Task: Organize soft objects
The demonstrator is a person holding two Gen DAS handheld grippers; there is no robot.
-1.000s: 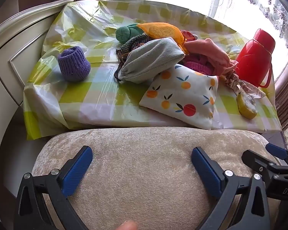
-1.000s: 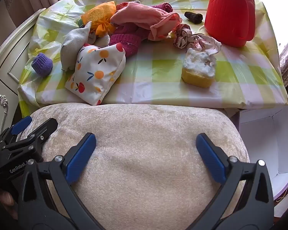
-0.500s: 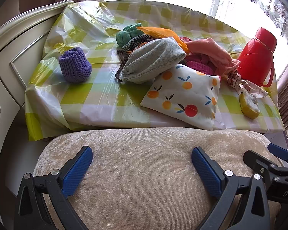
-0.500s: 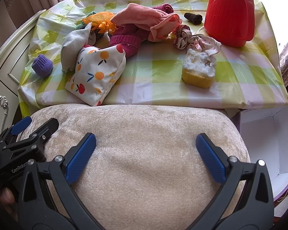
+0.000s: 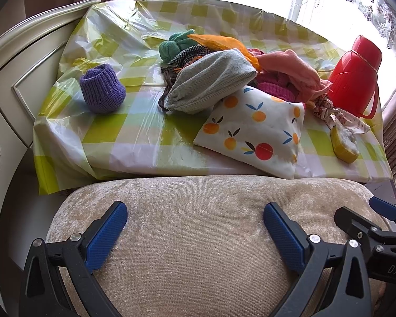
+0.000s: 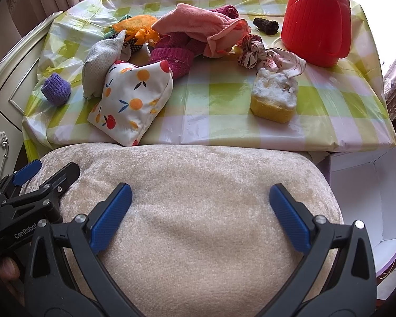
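Note:
Soft things lie in a heap on the checked table: a fruit-print pouch, a grey pouch, a pink cloth, a magenta knit piece, a green bundle and an orange bag. Apart at the left sits a purple knitted ball. My left gripper and right gripper hang side by side over a beige cushion, well short of the table. Both are open and hold nothing.
A red thermos stands at the back right. Near it are a yellow sponge, a patterned scrunchie and a small black object. A white box sits below the table's right end. A cream cabinet borders the left.
Both views have shifted only slightly, the left one sinking a little lower over the cushion. Nothing on the table has moved, and both grippers stay open.

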